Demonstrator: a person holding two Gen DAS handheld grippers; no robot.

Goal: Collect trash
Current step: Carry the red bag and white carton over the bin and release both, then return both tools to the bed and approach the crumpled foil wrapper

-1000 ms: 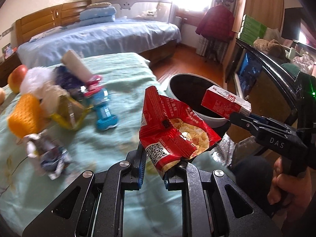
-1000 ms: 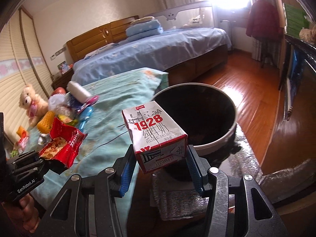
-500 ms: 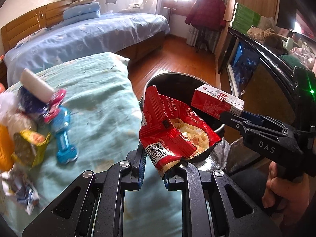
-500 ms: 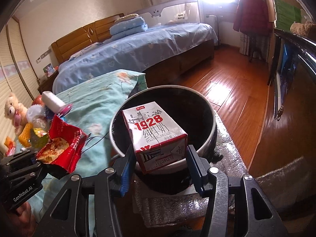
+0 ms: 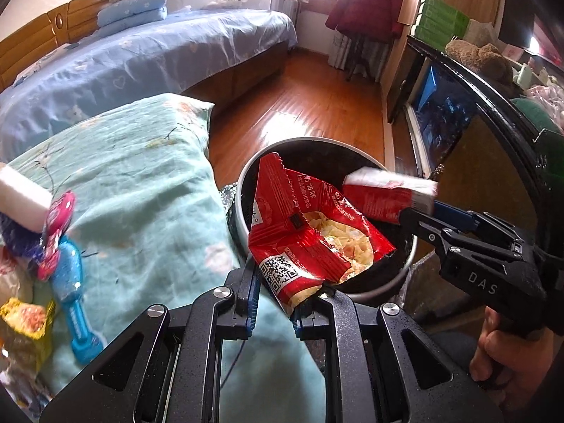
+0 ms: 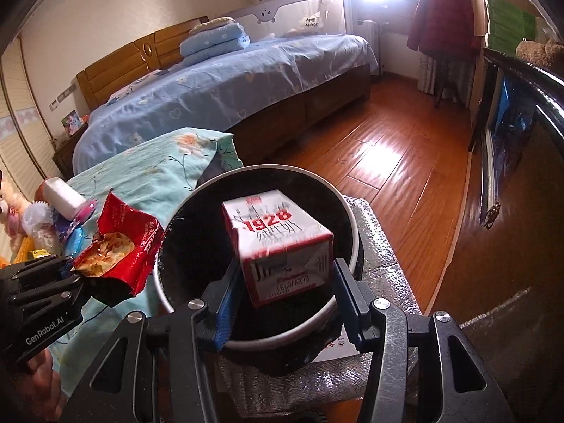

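Observation:
My left gripper is shut on the lower corner of a torn red snack bag with chips showing inside. The bag hangs over the near left rim of a round black bin with a white edge. My right gripper is shut on a red and white milk carton, slightly tilted, above the bin's opening. In the left wrist view the carton sits over the bin's right side. In the right wrist view the bag and left gripper are at the bin's left edge.
Left of the bin, a teal cloth carries more litter: a white roll, a blue toy and a yellow wrapper. Silver foil matting lies under the bin. A dark cabinet stands right, a blue bed behind.
Both grippers have carried their loads to the right, off the teal cloth; the bag and the carton now hang over the bin. The litter pile has slid to the left edge of view.

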